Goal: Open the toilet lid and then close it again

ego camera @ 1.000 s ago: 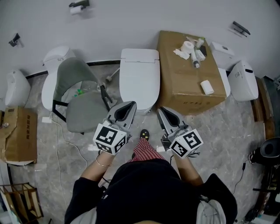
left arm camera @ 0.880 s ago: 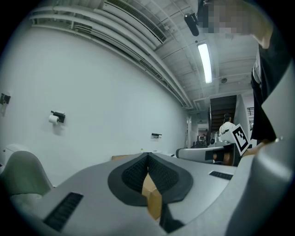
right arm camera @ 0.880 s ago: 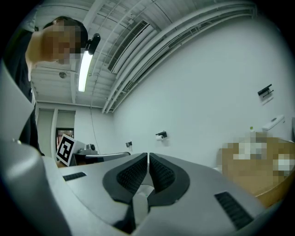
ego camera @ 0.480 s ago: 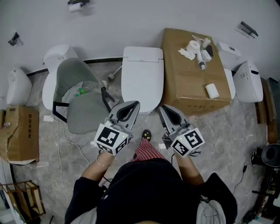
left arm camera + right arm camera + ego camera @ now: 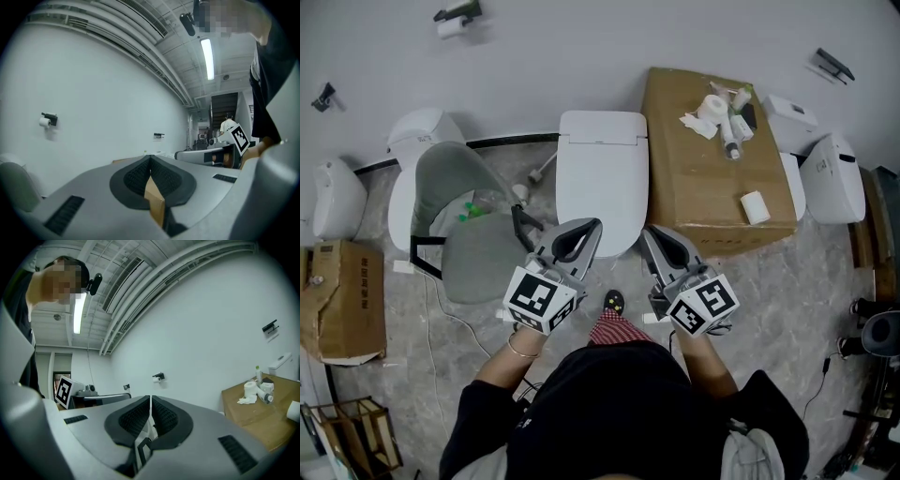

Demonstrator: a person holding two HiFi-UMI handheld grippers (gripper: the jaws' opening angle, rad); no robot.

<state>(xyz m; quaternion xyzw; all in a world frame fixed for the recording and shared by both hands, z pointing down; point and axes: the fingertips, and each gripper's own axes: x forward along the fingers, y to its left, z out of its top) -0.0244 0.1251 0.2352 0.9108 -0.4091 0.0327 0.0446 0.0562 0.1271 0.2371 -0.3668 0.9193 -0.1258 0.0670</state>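
Head view: the toilet lid lies closed, just ahead of the left gripper and the right gripper. Left gripper view: jaws pressed together, holding nothing. Right gripper view: likewise. The lid is probably rigid, smooth, light plastic; best lifted at its front edge.

Toilet lid front partly behind L gripper; box-top bits unclear

toilet lid: glossy white, likely plastic | box: matt brown cardboard | chair: grey cloth | floor: polished stone-look
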